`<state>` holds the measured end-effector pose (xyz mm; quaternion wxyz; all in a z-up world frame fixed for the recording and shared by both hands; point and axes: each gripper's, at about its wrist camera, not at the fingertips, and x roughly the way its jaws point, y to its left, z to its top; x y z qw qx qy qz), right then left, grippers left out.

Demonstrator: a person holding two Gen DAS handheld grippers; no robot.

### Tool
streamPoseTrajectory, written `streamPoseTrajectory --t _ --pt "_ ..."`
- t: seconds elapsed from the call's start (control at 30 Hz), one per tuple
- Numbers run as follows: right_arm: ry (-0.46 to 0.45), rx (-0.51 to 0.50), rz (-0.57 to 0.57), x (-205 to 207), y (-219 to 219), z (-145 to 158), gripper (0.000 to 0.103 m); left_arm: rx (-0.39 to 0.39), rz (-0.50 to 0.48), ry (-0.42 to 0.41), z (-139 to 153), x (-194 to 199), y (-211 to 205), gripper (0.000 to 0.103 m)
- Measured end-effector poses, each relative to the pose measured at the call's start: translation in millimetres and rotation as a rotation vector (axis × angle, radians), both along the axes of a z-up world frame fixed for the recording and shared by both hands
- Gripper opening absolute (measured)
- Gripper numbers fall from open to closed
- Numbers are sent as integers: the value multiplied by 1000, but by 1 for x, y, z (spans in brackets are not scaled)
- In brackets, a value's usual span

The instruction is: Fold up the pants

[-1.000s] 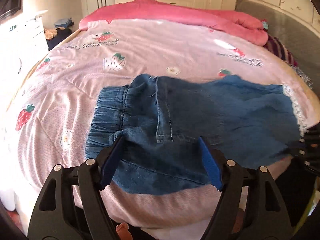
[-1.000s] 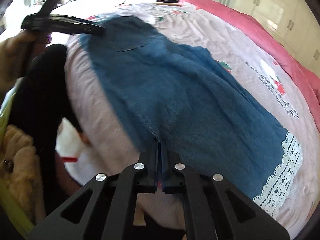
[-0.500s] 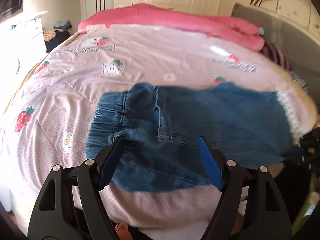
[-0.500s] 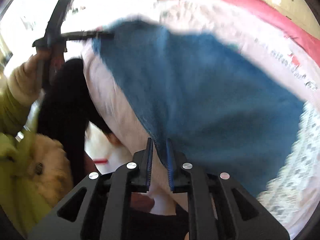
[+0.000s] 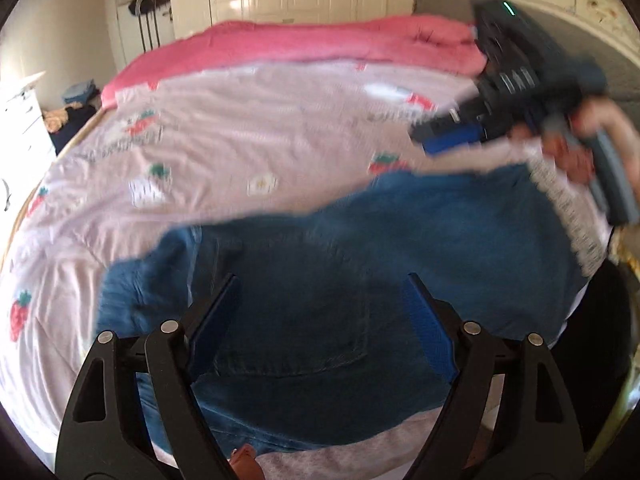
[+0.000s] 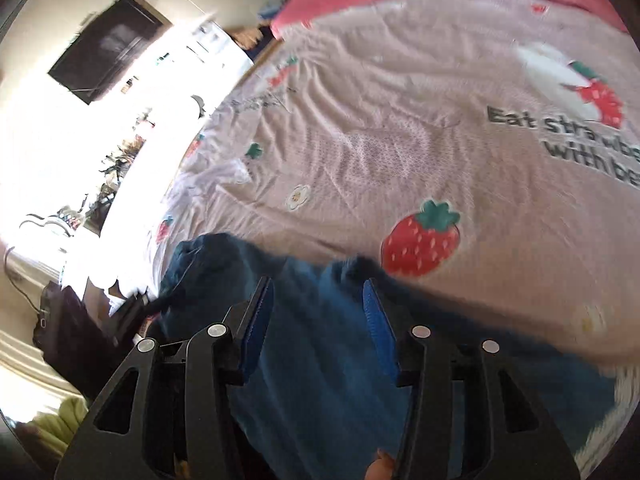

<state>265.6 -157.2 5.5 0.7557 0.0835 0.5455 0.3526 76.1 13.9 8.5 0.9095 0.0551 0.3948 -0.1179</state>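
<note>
Denim pants [image 5: 340, 264] spread flat on the bed [image 5: 240, 128], along its near edge, over a pale pink strawberry-print quilt. Landmark for everything below: the pants themselves.

Far left of the pants: gathered elastic waistband [image 5: 132, 292], bunched and ruffled. Just right of that, over the seat and back-pocket stitching: left claw [image 5: 320, 320], spread wide, nothing between its blue pads, hovering above the cloth. Whether touching the denim, impossible to tell.

Middle of the pants: one broad, smooth layer of blue, upper edge blurred.

Far right end: white lace hem [image 5: 568, 208], reaching the bed's right-hand edge. Above that hem, blurred with motion: right claw [image 5: 452, 136], seen from the side. From its own camera, the same claw [image 6: 318, 320] partly parted, empty, poised over the leg fabric [image 6: 320, 380], with a printed strawberry on the quilt just beyond.

Behind the pants, well apart: rolled pink blanket [image 5: 304, 44] along the far side of the bed.

Handling, as a judgement: soft, light denim, limp with no stiffness of its own, likely to sag and crease when lifted by one point. Not slippery, not fragile, though the lace trim probably prone to snagging. Best holds: thick waistband on the left, leg hem just inside the lace on the right, pinched through all layers, then lifted together for a fold in half.
</note>
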Motion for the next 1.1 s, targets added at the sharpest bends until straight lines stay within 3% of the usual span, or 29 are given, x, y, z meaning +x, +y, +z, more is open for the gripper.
streamPoseTrajectory --t 0.17,0.33,0.37,0.43,0.47,0.6,0.67,0.83,0.9,0.97,1.1 --pt "88 -48 14 13 15 -16 39 16 21 27 -25 -1 9 75" --pt "155 -104 -12 23 22 -36 35 21 20 23 -32 -2 9 75" --pt "174 -105 -13 24 23 -41 30 18 20 19 -32 -3 10 75" --pt "193 -96 -8 26 26 -48 11 17 20 19 -35 -5 10 75" --pt "171 -94 -15 24 27 -47 6 22 18 17 -36 -5 10 75" --pt "75 -23 -92 32 21 -32 4 17 15 13 -39 -4 12 75" --pt "54 -43 -89 36 26 -38 4 14 16 12 -39 -6 12 75" --pt "102 1 -127 51 17 -59 4 12 11 12 -40 -5 13 75" --pt "23 -26 -188 56 0 -50 0 14 13 15 -41 -5 14 75" --pt "12 -24 -225 59 -23 -41 0 15 13 14 -42 -4 13 75" --pt "-97 -30 -243 38 -60 -9 0 19 14 7 -42 -4 12 75"
